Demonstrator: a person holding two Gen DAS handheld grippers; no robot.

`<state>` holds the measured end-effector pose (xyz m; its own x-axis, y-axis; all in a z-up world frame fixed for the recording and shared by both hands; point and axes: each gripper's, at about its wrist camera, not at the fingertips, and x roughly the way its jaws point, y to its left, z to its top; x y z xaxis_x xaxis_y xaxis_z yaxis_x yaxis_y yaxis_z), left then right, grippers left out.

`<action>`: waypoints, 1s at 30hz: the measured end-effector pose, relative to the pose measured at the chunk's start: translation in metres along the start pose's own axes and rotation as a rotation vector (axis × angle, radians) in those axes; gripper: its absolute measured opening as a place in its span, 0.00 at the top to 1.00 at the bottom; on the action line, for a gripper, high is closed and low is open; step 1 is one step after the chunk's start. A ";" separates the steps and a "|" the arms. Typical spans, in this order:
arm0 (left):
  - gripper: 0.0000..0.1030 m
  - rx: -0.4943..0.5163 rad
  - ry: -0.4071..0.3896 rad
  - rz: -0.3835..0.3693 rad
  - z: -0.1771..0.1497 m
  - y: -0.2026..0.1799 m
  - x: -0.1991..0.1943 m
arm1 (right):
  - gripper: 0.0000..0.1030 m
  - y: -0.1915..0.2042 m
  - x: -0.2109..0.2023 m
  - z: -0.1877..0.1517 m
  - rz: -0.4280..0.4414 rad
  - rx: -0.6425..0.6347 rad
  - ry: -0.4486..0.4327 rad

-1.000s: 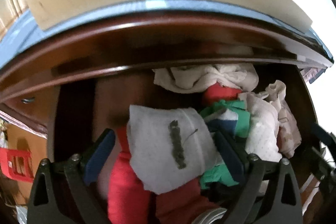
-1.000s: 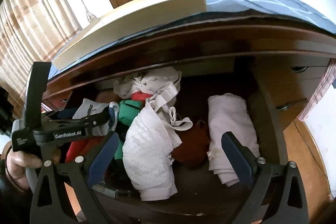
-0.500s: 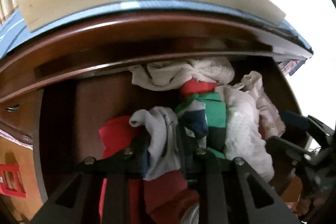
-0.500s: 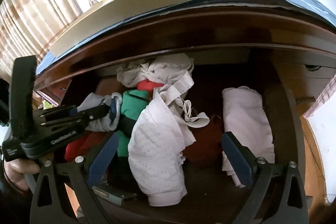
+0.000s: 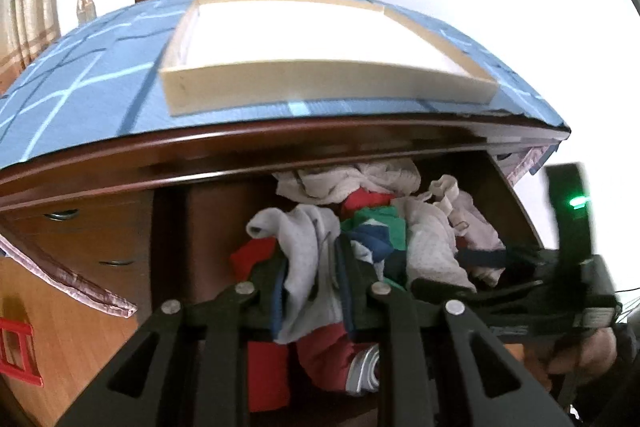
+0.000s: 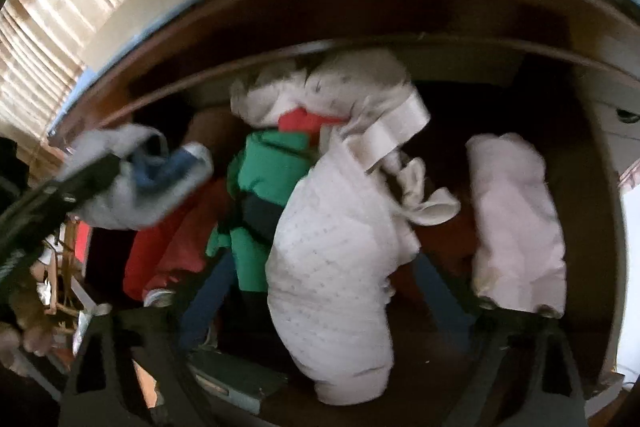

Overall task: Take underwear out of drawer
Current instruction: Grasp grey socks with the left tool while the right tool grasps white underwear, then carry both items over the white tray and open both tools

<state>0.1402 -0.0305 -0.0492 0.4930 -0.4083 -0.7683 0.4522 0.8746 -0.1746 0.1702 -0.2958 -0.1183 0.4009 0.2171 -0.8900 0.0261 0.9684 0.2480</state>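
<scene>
The wooden drawer (image 5: 216, 227) stands open, full of crumpled clothes. My left gripper (image 5: 312, 267) is shut on a grey piece of underwear (image 5: 304, 239), which hangs bunched between its fingers above a red garment (image 5: 256, 255). The right wrist view shows that same grey underwear (image 6: 132, 183) raised at the left in the left gripper (image 6: 108, 171). My right gripper (image 6: 326, 291) points down into the drawer with its jaws closing. A white dotted garment (image 6: 332, 267) lies between its blue pads (image 6: 208, 299), and the pads stand clear of the cloth.
A green garment (image 6: 272, 171), a red one (image 6: 172, 239), a pale pink folded piece (image 6: 516, 219) and white cloth at the back (image 6: 340, 83) fill the drawer. On the dresser's blue checked cover (image 5: 80, 79) sits a cream tray (image 5: 320, 67).
My left gripper shut on the grey underwear and rose with it out of the pile. My right gripper dropped closer over the white dotted garment and its jaws narrowed.
</scene>
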 end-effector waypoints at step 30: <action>0.80 0.053 -0.225 0.043 0.037 -0.007 -0.079 | 0.61 0.024 -0.144 0.033 0.093 -0.064 -0.367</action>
<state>0.1255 -0.0139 0.0358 0.6632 -0.4238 -0.6169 0.4623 0.8802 -0.1077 0.1430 -0.3080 0.0288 0.7003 0.2575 -0.6658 -0.0785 0.9548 0.2867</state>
